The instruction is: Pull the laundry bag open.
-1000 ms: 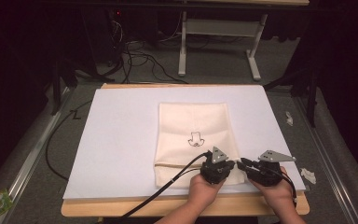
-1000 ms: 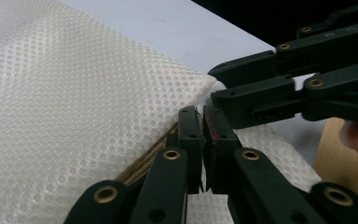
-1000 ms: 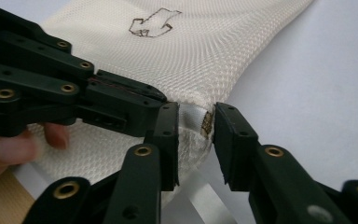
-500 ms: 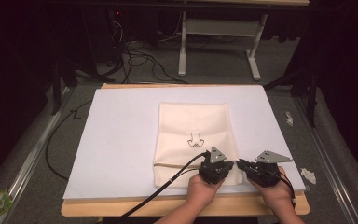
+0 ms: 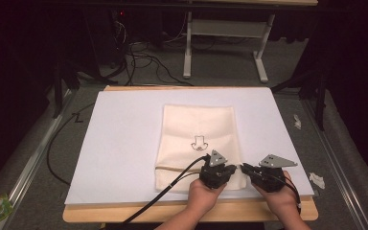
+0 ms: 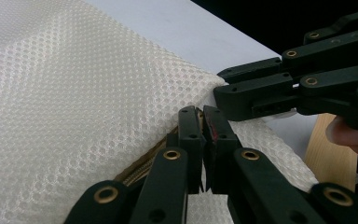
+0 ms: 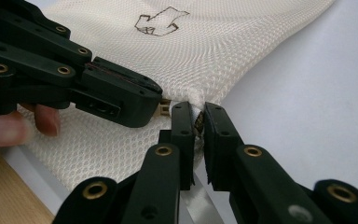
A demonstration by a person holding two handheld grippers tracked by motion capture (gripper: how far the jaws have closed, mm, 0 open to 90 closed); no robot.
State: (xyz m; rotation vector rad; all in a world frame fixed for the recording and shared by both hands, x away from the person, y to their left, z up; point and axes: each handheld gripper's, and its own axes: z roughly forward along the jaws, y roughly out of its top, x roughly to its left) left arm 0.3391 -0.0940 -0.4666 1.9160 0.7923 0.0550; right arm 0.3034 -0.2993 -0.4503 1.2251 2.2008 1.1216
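Note:
A cream mesh bag with a small black drawing lies flat on the white sheet. Both grippers meet at its near right corner. My left gripper is shut on the bag's zipper edge, its jaws pressed together over the mesh. My right gripper comes in from the right and is shut on the corner of the bag. In the right gripper view the jaws pinch the fabric just beside the left gripper. The drawing lies farther up the bag.
The wooden table edge runs along the near side under the sheet. A black cable trails from the left gripper across the bag and off the front. Scraps of white paper lie on the grey floor to the right. Table legs stand beyond.

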